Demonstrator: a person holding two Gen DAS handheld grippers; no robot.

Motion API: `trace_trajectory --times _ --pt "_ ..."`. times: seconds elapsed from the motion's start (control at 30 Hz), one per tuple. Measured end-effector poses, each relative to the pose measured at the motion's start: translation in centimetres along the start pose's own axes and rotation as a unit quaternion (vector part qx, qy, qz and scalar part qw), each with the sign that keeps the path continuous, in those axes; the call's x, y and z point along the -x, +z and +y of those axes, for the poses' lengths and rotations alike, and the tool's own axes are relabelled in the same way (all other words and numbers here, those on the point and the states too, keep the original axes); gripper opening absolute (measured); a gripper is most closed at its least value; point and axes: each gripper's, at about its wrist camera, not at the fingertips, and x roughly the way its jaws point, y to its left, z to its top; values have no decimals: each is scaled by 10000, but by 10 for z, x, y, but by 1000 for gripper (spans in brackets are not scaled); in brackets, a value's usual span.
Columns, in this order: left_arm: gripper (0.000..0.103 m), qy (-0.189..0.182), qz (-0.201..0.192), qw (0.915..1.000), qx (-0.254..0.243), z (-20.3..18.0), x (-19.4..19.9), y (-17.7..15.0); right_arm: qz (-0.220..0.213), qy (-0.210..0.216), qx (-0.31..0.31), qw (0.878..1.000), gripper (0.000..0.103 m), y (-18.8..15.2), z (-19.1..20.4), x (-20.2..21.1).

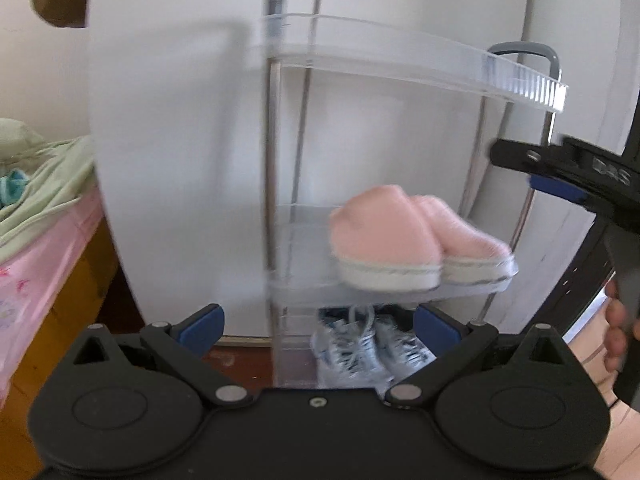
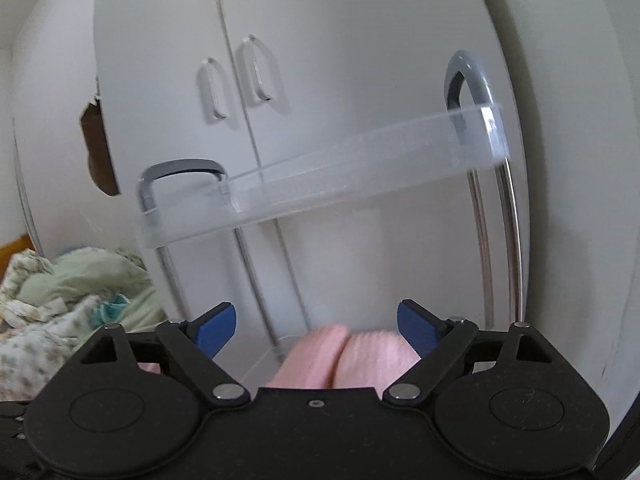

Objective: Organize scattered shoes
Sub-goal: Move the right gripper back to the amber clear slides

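A pair of pink slippers (image 1: 400,240) rests side by side on the middle tier of a clear plastic rack (image 1: 360,52). A pair of grey-white sneakers (image 1: 368,352) stands on the bottom tier beneath them. My left gripper (image 1: 318,330) is open and empty in front of the rack, level with the bottom tier. In the left wrist view the right gripper (image 1: 560,164) enters from the right, beside the rack's post. In the right wrist view my right gripper (image 2: 316,330) is open above the pink slippers (image 2: 344,356), holding nothing, with the top tier (image 2: 320,184) ahead.
The rack stands against white wardrobe doors (image 2: 280,60) with loop handles. A bed with a pink sheet (image 1: 36,276) and green bedding (image 1: 48,184) lies to the left. A hand (image 1: 618,332) grips the right tool's handle at the right edge. Wooden floor shows below.
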Motion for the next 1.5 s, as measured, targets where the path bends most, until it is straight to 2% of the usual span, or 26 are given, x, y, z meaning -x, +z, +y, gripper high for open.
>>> trace_trajectory --times 0.2,0.3,0.5,0.57,0.67,0.9,1.03,1.17,1.3,1.4,1.5 --pt "102 281 1 9989 369 62 23 -66 174 21 -91 9998 94 -77 18 3" --pt "102 393 234 9973 568 85 20 -114 470 60 -251 9986 94 -145 31 -2" --pt "102 592 793 9902 982 130 10 -215 1425 237 -184 9893 94 -287 53 -13" --pt "102 690 967 9884 948 136 6 -246 1838 281 -127 9825 93 -337 60 -12" --pt "102 814 1072 9866 926 138 -1 -291 2159 357 -85 9757 93 -392 68 -6" --pt "102 1039 1210 9820 1014 143 -16 -395 2493 534 -55 9669 93 -520 77 -3" --pt "102 1073 1193 9800 1178 146 -16 -435 2338 543 191 9706 93 -563 92 -10" --pt "102 1176 1172 9766 1365 150 -16 -462 2200 492 315 9738 91 -589 102 -11" --pt "102 1075 1141 9751 1570 154 -16 -472 2281 399 553 9712 85 -605 116 -21" --pt "102 1117 1224 9748 1496 160 -21 -475 2322 344 374 9713 85 -612 118 -33" --pt "102 1096 1244 9723 1646 172 -31 -477 2545 365 -6 9664 85 -623 118 -45"
